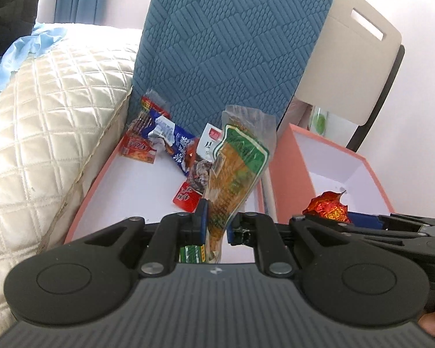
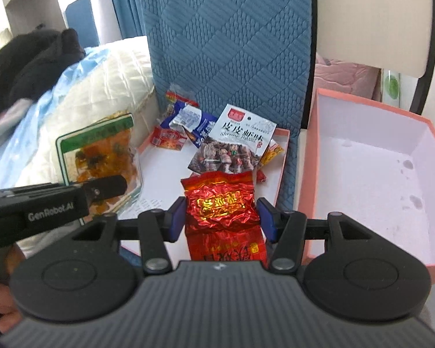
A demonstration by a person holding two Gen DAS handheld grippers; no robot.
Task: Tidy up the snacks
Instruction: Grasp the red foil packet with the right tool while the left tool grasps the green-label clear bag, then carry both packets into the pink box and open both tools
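Observation:
My left gripper (image 1: 217,220) is shut on a green-and-orange snack packet (image 1: 237,162) and holds it upright above the shallow pink lid tray (image 1: 101,174); the packet also shows in the right wrist view (image 2: 101,150). My right gripper (image 2: 220,217) is shut on a crinkled red foil packet (image 2: 220,203), seen from the left view (image 1: 327,207) over the deep pink box (image 1: 371,179). Several snack packets lie at the tray's far end: a red one (image 1: 137,146), a blue one (image 1: 174,142) and a white shrimp-flavour one (image 2: 240,142).
The deep pink box (image 2: 371,174) with a white inside stands to the right of the tray. A blue quilted cushion (image 2: 226,43) stands upright behind both. A cream quilted cover (image 1: 52,110) with blue cloth and dark clothing lies left. A chair back (image 1: 359,52) is at the far right.

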